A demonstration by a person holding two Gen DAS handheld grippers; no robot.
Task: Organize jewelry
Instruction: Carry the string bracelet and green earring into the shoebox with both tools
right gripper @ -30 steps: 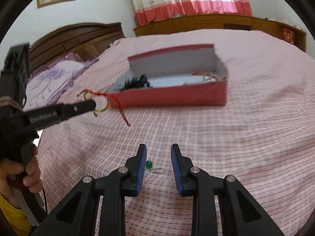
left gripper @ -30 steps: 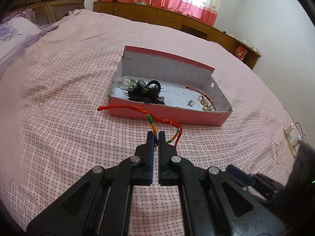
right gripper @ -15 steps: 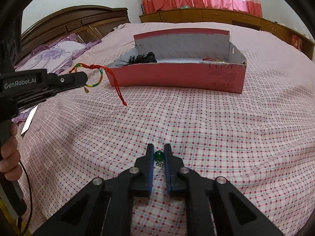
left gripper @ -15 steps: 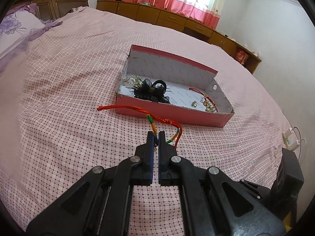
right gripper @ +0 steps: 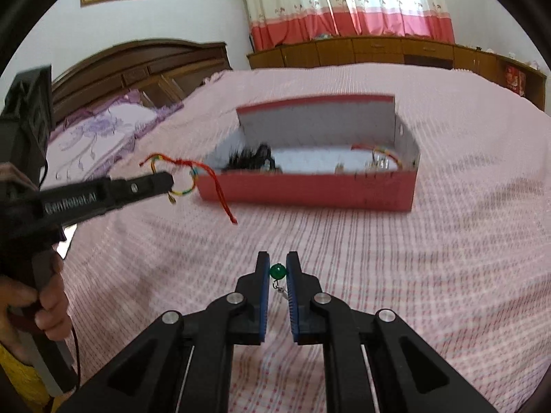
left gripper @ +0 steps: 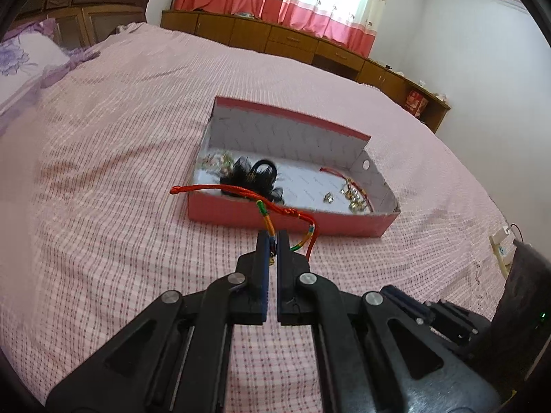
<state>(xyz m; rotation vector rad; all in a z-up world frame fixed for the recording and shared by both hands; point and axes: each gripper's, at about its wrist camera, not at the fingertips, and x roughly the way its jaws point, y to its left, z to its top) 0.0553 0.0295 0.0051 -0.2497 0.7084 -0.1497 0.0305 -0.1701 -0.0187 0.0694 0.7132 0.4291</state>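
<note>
The left gripper point(left gripper: 273, 241) pinches the braided red cord bracelet point(left gripper: 265, 203) above the checked bedspread point(left gripper: 103, 206), just short of the near wall of the red box point(left gripper: 282, 218). The right gripper point(right gripper: 277, 270), over the bedspread's near part, clamps a green bead earring point(right gripper: 277, 271) between its blue pads point(right gripper: 263, 285)

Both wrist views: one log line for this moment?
left gripper: shut on red braided cord bracelet | right gripper: shut on green bead earring | red cardboard box: open
</note>
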